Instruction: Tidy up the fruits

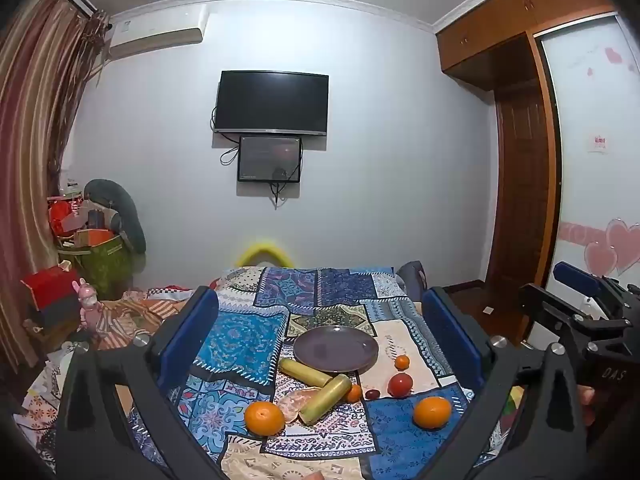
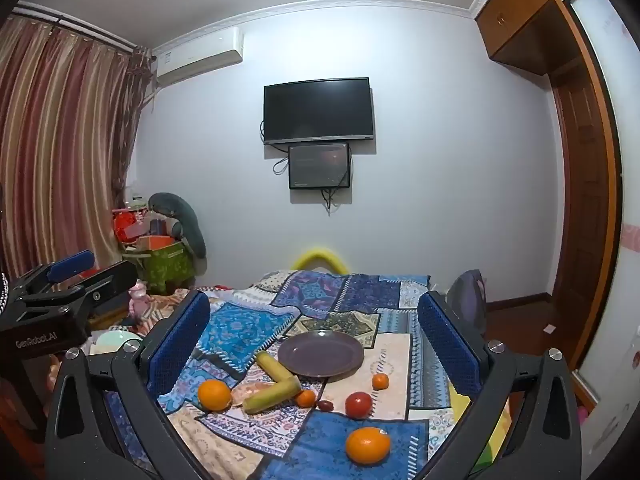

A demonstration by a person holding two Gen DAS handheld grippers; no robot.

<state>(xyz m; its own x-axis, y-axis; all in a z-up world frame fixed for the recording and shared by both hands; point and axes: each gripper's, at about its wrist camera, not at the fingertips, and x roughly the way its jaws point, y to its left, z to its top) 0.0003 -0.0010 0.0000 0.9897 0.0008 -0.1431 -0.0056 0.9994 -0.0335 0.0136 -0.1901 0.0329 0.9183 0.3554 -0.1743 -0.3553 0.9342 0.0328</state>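
A round purple plate (image 1: 336, 349) (image 2: 321, 354) lies empty on a patchwork cloth. In front of it lie two yellow-green cane sticks (image 1: 326, 398) (image 2: 272, 395), two big oranges (image 1: 264, 418) (image 1: 432, 412) (image 2: 367, 445), a peeled orange (image 1: 294, 404), small tangerines (image 1: 402, 362) (image 2: 380, 381), a red tomato (image 1: 400, 385) (image 2: 358, 404) and a dark grape (image 1: 372, 394). My left gripper (image 1: 320, 340) is open and empty, above and short of the fruit. My right gripper (image 2: 314, 340) is open and empty, likewise held back.
The patchwork cloth (image 1: 248, 332) covers a bed-like surface. A pink toy (image 1: 89, 306), boxes and a green bag (image 1: 106, 264) stand at the left. A wooden door (image 1: 520, 200) and wardrobe are at the right. A TV (image 1: 272, 104) hangs on the far wall.
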